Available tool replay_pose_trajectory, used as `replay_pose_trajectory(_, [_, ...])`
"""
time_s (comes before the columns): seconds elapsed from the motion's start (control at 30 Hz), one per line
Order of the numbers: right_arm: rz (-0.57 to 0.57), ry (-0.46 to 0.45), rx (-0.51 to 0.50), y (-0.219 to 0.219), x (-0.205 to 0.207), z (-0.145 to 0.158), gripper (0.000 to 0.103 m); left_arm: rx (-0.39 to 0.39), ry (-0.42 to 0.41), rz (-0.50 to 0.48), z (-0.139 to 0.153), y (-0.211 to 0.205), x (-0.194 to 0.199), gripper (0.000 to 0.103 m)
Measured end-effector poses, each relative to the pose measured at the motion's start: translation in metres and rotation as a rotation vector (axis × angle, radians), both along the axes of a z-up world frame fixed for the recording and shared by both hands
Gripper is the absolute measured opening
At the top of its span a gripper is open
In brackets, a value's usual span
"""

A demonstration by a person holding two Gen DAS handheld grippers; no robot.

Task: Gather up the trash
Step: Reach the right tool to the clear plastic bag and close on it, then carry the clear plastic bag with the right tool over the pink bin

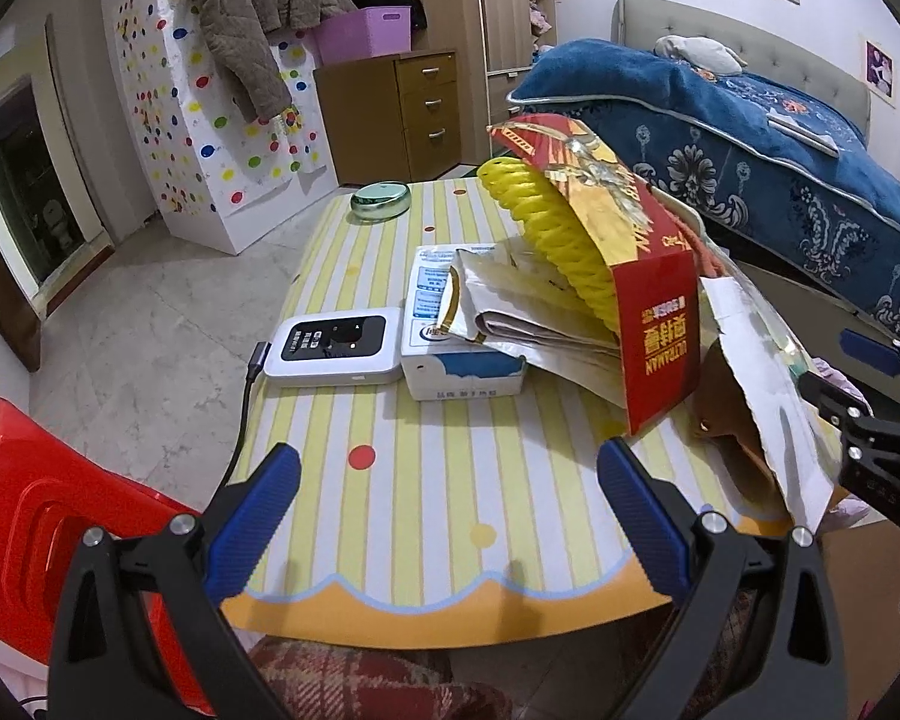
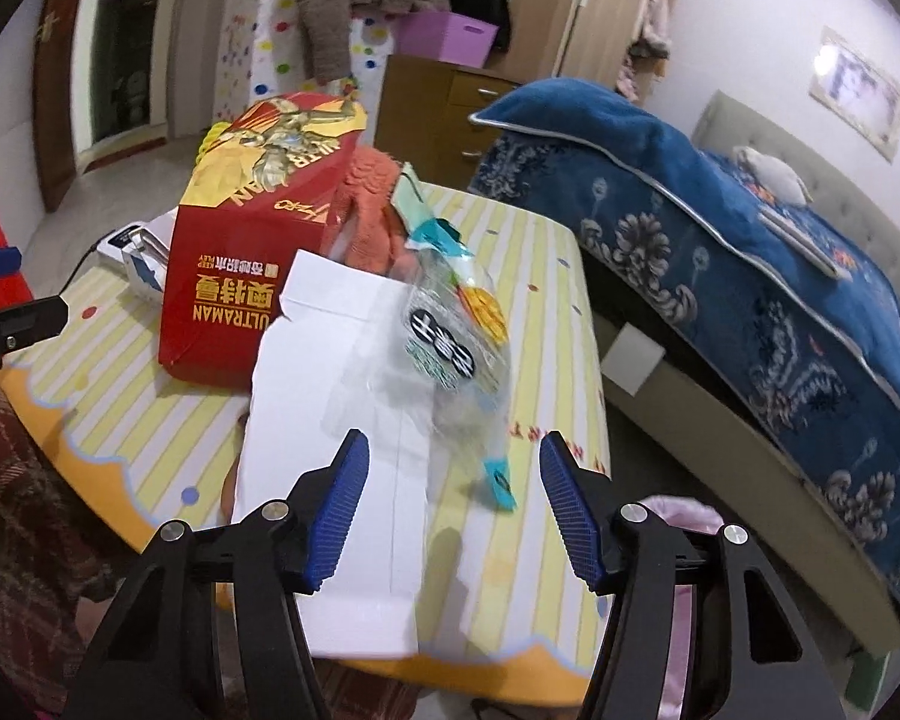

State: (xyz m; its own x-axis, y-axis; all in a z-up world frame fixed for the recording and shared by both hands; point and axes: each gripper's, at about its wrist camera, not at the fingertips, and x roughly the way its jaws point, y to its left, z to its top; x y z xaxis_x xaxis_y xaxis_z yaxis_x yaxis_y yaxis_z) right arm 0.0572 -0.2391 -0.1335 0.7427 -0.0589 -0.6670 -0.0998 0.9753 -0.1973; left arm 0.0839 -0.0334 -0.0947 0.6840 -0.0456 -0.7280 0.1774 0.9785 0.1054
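On the striped table (image 1: 450, 480) lies a red and gold Ultraman carton (image 1: 648, 300) with a yellow rope handle (image 1: 540, 222). A crumpled foil wrapper (image 1: 510, 306) rests on a white box (image 1: 450, 360) beside it. My left gripper (image 1: 450, 516) hangs open over the table's near edge with nothing between its fingers. In the right wrist view, a white paper bag (image 2: 342, 420) and a clear printed plastic wrapper (image 2: 456, 348) lie in front of the carton (image 2: 240, 276). My right gripper (image 2: 456, 510) is open just above them; its pads touch neither.
A white device (image 1: 336, 348) with a cable and a green tin (image 1: 381, 201) sit on the table's left and far side. An orange cloth (image 2: 372, 210) lies behind the carton. A red stool (image 1: 42, 510) stands at the left, and a bed with a blue blanket (image 2: 750, 240) at the right.
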Motion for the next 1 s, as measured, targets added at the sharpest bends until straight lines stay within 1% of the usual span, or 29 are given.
replay_pose_trajectory(0.13, [0.011, 0.001, -0.021, 0.004, 0.016, -0.004, 0.058, -0.001, 0.004, -0.002, -0.001, 0.000, 0.004, 0.096])
replay_pose_trajectory(0.17, [0.009, 0.001, -0.026, 0.005, 0.021, -0.004, 0.056, 0.000, 0.005, -0.005, -0.001, -0.001, 0.004, 0.096])
replay_pose_trajectory(0.2, [0.008, 0.001, -0.026, 0.005, 0.023, -0.005, 0.050, 0.001, 0.006, -0.008, -0.001, -0.002, 0.005, 0.096])
replay_pose_trajectory(0.3, [0.006, 0.003, -0.025, 0.004, 0.029, -0.007, 0.046, 0.004, 0.008, -0.018, -0.003, -0.003, 0.005, 0.096])
replay_pose_trajectory(0.37, [0.006, 0.001, -0.026, 0.003, 0.030, -0.008, 0.036, 0.005, 0.010, -0.021, -0.004, -0.005, 0.005, 0.096])
replay_pose_trajectory(0.4, [0.004, 0.002, -0.025, 0.003, 0.031, -0.007, 0.025, 0.005, 0.010, -0.021, -0.004, -0.005, 0.005, 0.096])
replay_pose_trajectory(0.43, [0.000, 0.000, -0.023, 0.002, 0.031, -0.008, 0.021, 0.005, 0.010, -0.020, -0.004, -0.005, 0.005, 0.096])
replay_pose_trajectory(0.47, [-0.007, -0.004, -0.018, 0.001, 0.031, -0.007, 0.019, 0.004, 0.011, -0.021, -0.004, -0.005, 0.005, 0.096])
replay_pose_trajectory(0.53, [-0.021, -0.014, -0.018, -0.002, 0.031, -0.004, 0.009, 0.002, 0.011, -0.022, -0.003, -0.005, 0.005, 0.096])
replay_pose_trajectory(0.6, [-0.044, -0.032, -0.011, -0.007, 0.029, -0.001, 0.004, -0.004, 0.008, -0.024, -0.001, -0.006, 0.002, 0.096])
replay_pose_trajectory(0.7, [-0.086, -0.061, 0.026, -0.019, 0.027, 0.003, 0.000, -0.022, 0.000, -0.040, 0.002, -0.009, -0.004, 0.096])
replay_pose_trajectory(0.8, [-0.136, -0.105, 0.065, -0.033, 0.018, 0.009, 0.000, -0.027, -0.004, -0.062, 0.005, -0.016, -0.012, 0.096])
replay_pose_trajectory(1.0, [-0.203, -0.210, 0.116, -0.056, -0.029, 0.033, 0.000, -0.019, -0.006, -0.103, 0.005, -0.032, -0.027, 0.096])
